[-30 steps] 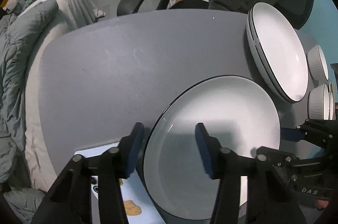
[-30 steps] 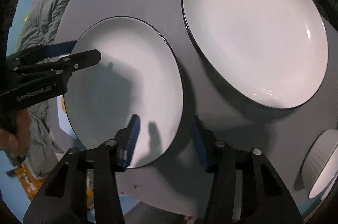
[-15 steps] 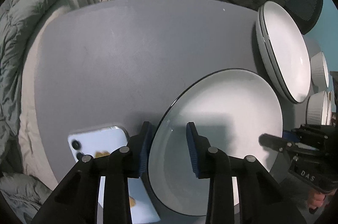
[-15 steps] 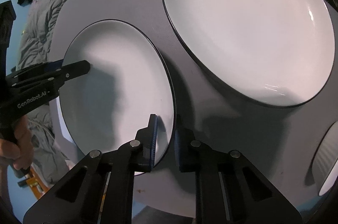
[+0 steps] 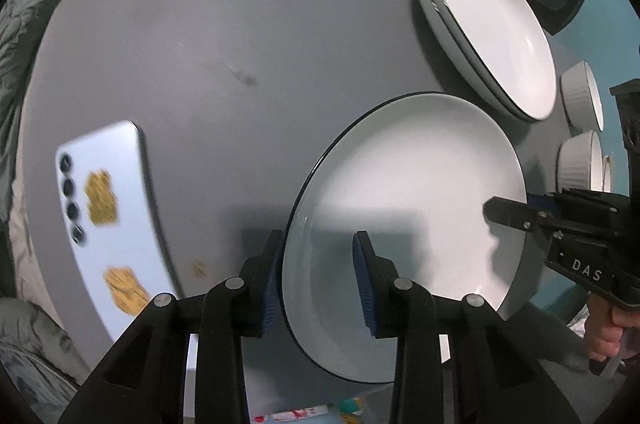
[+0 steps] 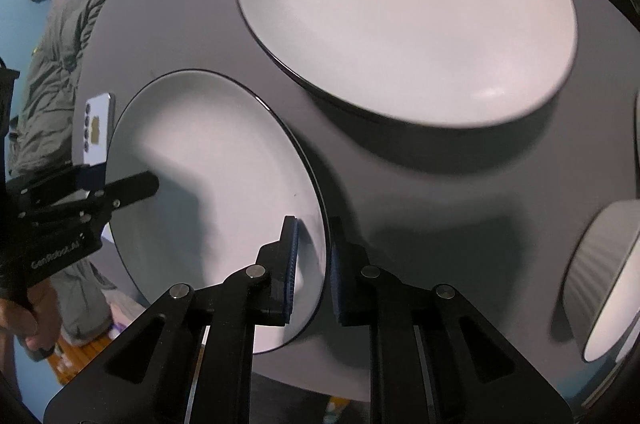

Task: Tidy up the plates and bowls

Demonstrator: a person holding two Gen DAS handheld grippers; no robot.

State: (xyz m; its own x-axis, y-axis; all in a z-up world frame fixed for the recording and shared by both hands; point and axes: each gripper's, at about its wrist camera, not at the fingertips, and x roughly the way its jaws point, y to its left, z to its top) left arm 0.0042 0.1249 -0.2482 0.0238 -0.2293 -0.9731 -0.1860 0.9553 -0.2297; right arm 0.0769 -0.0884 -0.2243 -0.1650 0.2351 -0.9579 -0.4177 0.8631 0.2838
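Since the earlier frame both grippers have closed in on the single plate [image 5: 404,208], which now seems lifted off the table [image 5: 224,56]. The left gripper [image 5: 318,278] straddles its rim, not fully shut; the right gripper [image 6: 311,264] clamps the opposite rim. Two plates are already stacked [image 5: 488,36]; this plate and the bowls [image 5: 582,128] remain.

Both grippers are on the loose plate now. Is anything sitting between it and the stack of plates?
Nothing visible. Only bare grey table separates the plate from the plate stack. The phone lies on its far side, the bowls beyond the stack.
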